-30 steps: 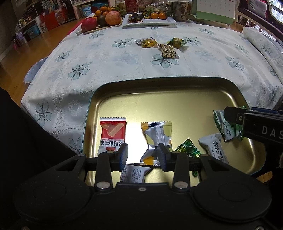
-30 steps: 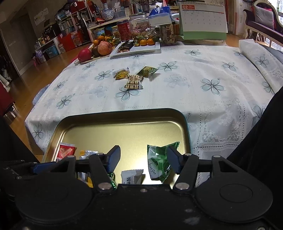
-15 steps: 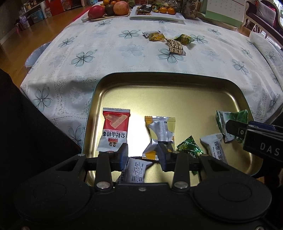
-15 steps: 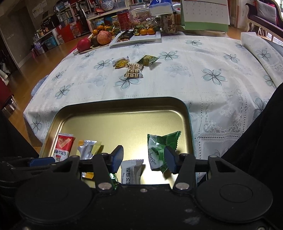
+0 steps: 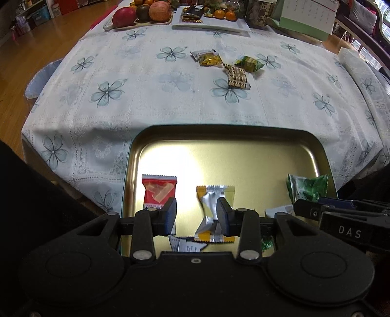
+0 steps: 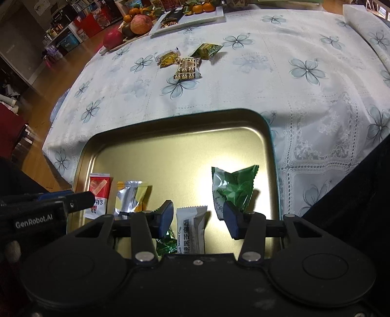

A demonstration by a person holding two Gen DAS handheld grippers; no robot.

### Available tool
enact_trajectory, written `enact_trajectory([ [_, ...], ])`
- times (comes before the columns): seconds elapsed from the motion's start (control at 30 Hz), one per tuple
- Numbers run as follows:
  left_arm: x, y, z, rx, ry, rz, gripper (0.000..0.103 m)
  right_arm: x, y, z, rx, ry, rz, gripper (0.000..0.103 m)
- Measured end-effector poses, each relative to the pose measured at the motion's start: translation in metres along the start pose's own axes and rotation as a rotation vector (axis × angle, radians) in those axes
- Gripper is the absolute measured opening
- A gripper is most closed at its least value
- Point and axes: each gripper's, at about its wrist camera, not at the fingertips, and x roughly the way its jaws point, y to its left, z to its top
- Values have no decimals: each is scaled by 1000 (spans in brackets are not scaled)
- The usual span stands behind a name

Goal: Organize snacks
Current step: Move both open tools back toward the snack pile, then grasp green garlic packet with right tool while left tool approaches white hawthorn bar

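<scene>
A gold metal tray (image 5: 226, 156) sat at the near edge of the surface (image 5: 170, 97), which was covered by a white cloth printed with blue flowers. Inside the tray, along its near part, lay several wrapped snacks: a red packet (image 5: 158, 191) at the left, a silver-and-yellow packet (image 5: 213, 207) beside it, a white sesame bar (image 6: 191, 226) nearer the middle, a small green candy (image 6: 167, 245) just left of that bar, and a larger green-and-white packet (image 6: 231, 187) at the right.

The left hand-held gripper (image 5: 196, 217) hung over the near left part of the tray with its jaws partly apart and nothing clamped between them; the silver-and-yellow packet showed behind its right finger, and a white wrapper (image 5: 186, 246) lay below the gap.

The right hand-held gripper (image 6: 198, 218) was over the near right part of the tray, its jaws closing. The white sesame bar lay in the gap between them, yet the pads were not pressing on it; the green-and-white packet lay just behind the right finger.

Far out on the cloth, well apart from the tray, three more snacks lay close together: a yellow-wrapped one (image 5: 207, 57), a brown patterned one (image 5: 236, 76) and a green-and-gold one (image 5: 248, 64). At the far edge stood a plate of fruit (image 5: 143, 13) and a white tray (image 5: 212, 23) holding small oranges.
</scene>
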Motion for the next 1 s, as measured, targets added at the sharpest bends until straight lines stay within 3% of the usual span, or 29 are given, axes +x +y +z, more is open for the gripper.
enact_trajectory([
  [0.47,11,2,79,7,-32,17,47,-5,-8,86,-5,-70,22,48],
  [1.0,58,5,167,24,-25,50,47,43,-20,204,34,-74,-48,47],
])
